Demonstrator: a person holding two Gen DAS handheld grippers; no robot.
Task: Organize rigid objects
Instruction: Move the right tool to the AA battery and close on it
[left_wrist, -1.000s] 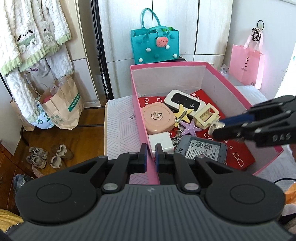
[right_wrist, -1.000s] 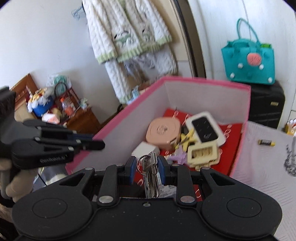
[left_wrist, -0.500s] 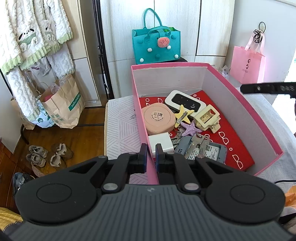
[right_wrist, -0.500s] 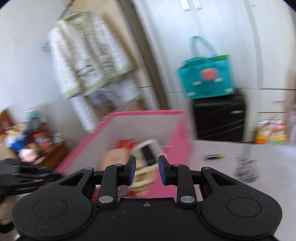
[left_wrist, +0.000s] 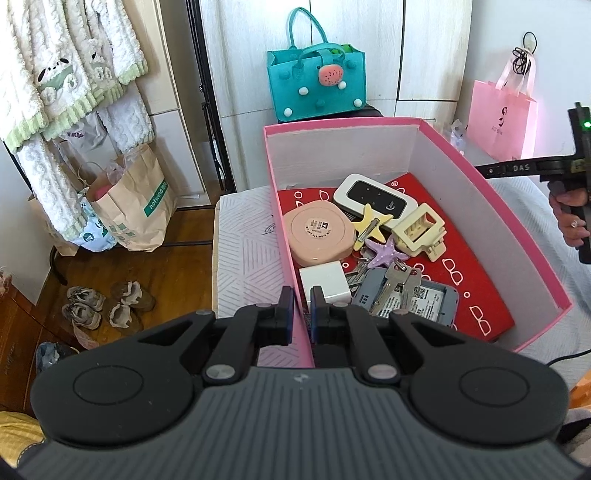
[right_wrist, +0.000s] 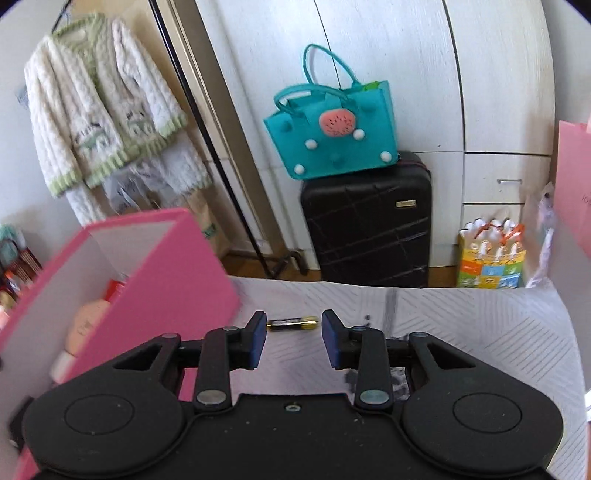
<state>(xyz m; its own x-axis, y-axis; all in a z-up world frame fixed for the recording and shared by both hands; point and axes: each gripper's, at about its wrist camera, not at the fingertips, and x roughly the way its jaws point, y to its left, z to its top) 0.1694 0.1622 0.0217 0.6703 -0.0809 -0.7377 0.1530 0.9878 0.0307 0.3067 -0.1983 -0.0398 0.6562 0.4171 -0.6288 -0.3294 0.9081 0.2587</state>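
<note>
My left gripper (left_wrist: 302, 308) is shut on the near wall of the pink box (left_wrist: 517, 236). Inside the box lie a bunch of keys (left_wrist: 397, 282) on a grey device (left_wrist: 432, 299), a peach round case (left_wrist: 317, 230), a white router (left_wrist: 375, 194), a cream clip (left_wrist: 419, 229), yellow and purple starfish clips and a white charger (left_wrist: 325, 282). My right gripper (right_wrist: 293, 338) is open and empty over the white mattress, right of the box (right_wrist: 155, 273). A small black and gold battery (right_wrist: 291, 324) lies just beyond its fingertips. The right gripper also shows at the right edge of the left wrist view (left_wrist: 517, 170).
A black suitcase (right_wrist: 369, 225) with a teal bag (right_wrist: 332, 133) on it stands beyond the mattress edge. A colourful gift bag (right_wrist: 491, 258) and a pink bag (left_wrist: 502, 118) stand at the right. Paper bags and shoes (left_wrist: 103, 302) are on the wooden floor at the left.
My right gripper let the keys go into the box onto the grey device, opened, and swung right out of the box towards the battery. My left gripper kept its hold on the box wall.
</note>
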